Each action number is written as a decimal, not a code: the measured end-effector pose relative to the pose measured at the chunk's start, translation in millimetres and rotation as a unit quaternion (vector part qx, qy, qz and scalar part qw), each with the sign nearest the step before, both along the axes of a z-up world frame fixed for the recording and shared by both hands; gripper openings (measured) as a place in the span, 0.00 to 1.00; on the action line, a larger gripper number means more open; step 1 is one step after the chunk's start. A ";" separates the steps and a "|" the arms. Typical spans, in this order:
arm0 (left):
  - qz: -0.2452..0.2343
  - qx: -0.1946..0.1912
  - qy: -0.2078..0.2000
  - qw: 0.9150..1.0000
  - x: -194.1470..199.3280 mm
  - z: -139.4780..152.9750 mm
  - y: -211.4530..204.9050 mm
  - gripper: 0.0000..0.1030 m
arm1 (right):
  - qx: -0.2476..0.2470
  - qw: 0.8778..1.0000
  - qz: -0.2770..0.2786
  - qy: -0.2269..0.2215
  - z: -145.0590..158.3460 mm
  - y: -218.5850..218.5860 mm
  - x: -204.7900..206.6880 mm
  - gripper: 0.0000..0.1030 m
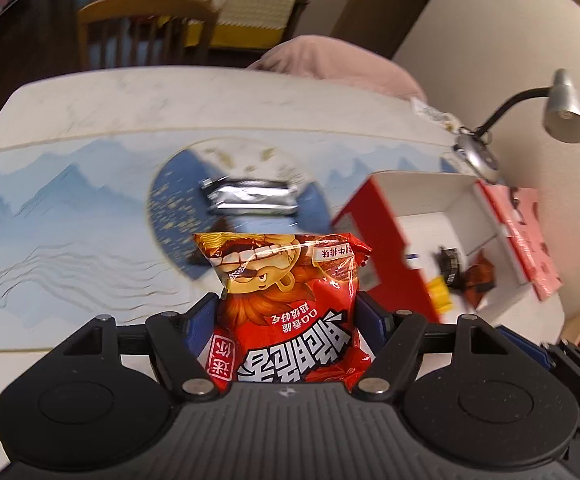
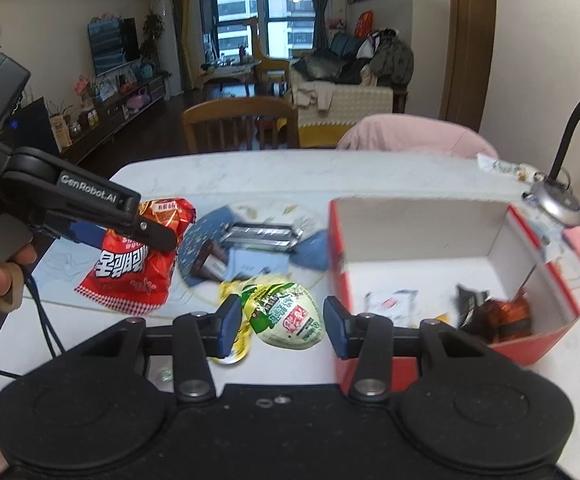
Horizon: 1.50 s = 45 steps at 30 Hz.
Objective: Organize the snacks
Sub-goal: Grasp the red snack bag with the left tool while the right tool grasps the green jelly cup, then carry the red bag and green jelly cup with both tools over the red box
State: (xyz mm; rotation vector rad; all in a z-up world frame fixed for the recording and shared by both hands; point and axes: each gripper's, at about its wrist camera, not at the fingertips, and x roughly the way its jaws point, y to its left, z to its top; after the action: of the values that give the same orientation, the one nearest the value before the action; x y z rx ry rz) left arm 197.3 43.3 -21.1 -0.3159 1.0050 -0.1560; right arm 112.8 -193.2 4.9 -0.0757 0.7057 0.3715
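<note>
Living-room counter (image 1: 89, 96) with a blue mountain-print mat; open red box (image 2: 422, 224) at its right side, a few snacks already inside. Left gripper (image 1: 287, 312) fingers clamp the red snack bag (image 1: 290, 292), held clear above the mat; right gripper (image 2: 277, 322) fingers flank the green-white snack pouch (image 2: 285, 314), contact unclear, grip cannot be told. Step judged: carrying to box; next, swing each right over the opening and release, minding the near wall.
</note>
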 end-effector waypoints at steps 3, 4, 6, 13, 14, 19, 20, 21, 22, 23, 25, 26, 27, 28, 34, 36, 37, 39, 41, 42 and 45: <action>-0.018 0.005 -0.018 1.000 0.5 15.4 -21.5 0.70 | -0.002 1.000 -0.009 -0.012 6.2 -16.0 5.2 0.43; -0.025 0.007 -0.025 0.999 1.0 20.4 -29.5 0.70 | -0.003 1.000 -0.013 -0.015 7.6 -22.1 8.0 0.43; -0.037 0.013 -0.038 0.999 3.3 29.6 -46.2 0.70 | -0.005 1.000 -0.023 -0.020 10.3 -35.7 14.3 0.43; -0.073 0.019 -0.048 0.996 16.9 46.9 -108.0 0.70 | -0.013 0.998 -0.055 -0.028 12.8 -86.5 39.8 0.43; -0.079 0.020 -0.049 0.996 19.2 48.4 -117.7 0.70 | -0.015 0.998 -0.059 -0.027 12.4 -94.9 42.4 0.43; -0.107 0.024 -0.038 0.993 33.2 46.4 -162.6 0.70 | -0.022 0.997 -0.076 -0.019 5.0 -132.5 58.6 0.43; -0.110 0.027 -0.035 0.993 36.8 44.8 -171.3 0.70 | -0.023 0.997 -0.078 -0.016 2.5 -139.0 61.6 0.43; -0.114 0.030 -0.031 0.993 41.0 42.7 -179.3 0.70 | -0.025 0.996 -0.080 -0.013 -0.1 -145.4 65.4 0.43; -0.116 0.033 -0.027 0.992 44.6 40.4 -187.3 0.70 | -0.028 0.996 -0.083 -0.010 -2.3 -152.3 68.3 0.43; -0.118 0.037 -0.022 0.992 49.2 38.2 -195.1 0.70 | -0.030 0.996 -0.084 -0.007 -5.4 -158.8 71.5 0.43; -0.121 0.040 -0.010 0.992 58.9 33.3 -208.7 0.70 | -0.030 0.996 -0.083 0.001 -10.2 -168.3 77.2 0.43; -0.120 0.042 -0.005 0.992 63.9 30.6 -214.0 0.70 | -0.032 0.996 -0.080 0.004 -13.2 -171.9 81.2 0.43; -0.120 0.044 0.001 0.992 69.4 28.1 -220.0 0.70 | -0.036 0.996 -0.077 0.008 -16.9 -176.2 84.8 0.43; -0.118 0.047 0.008 0.992 75.9 24.2 -224.7 0.70 | -0.040 0.996 -0.076 0.012 -20.6 -179.6 89.2 0.43; -0.106 0.073 0.050 0.990 112.5 -4.2 -244.8 0.70 | -0.051 0.996 -0.055 0.037 -39.6 -188.3 114.1 0.43; -0.106 0.080 0.062 0.989 123.5 -13.6 -249.6 0.70 | -0.056 0.996 -0.045 0.044 -45.1 -186.7 121.5 0.43; -0.107 0.084 0.068 0.988 128.3 -18.2 -251.3 0.70 | -0.060 0.996 -0.038 0.049 -48.3 -184.9 125.1 0.43; -0.107 0.090 0.076 0.987 136.7 -25.0 -254.3 0.70 | -0.071 0.995 -0.029 0.059 -54.9 -179.4 131.1 0.43; -0.110 0.094 0.085 0.986 144.9 -32.2 -257.4 0.70 | -0.074 0.995 -0.019 0.068 -60.0 -173.9 136.9 0.43; -0.111 0.097 0.086 0.985 148.6 -35.2 -259.2 0.70 | -0.077 0.994 -0.017 0.072 -62.8 -171.4 140.5 0.43; -0.113 0.110 0.098 0.983 158.7 -46.3 -262.3 0.70 | -0.087 0.993 -0.008 0.084 -71.4 -165.9 150.1 0.43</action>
State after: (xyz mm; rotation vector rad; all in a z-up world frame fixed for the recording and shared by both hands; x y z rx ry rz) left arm 356.0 -219.0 -67.5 -0.0143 1.2417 -0.2206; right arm 262.9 -359.1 -66.6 -0.2055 0.9031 0.3033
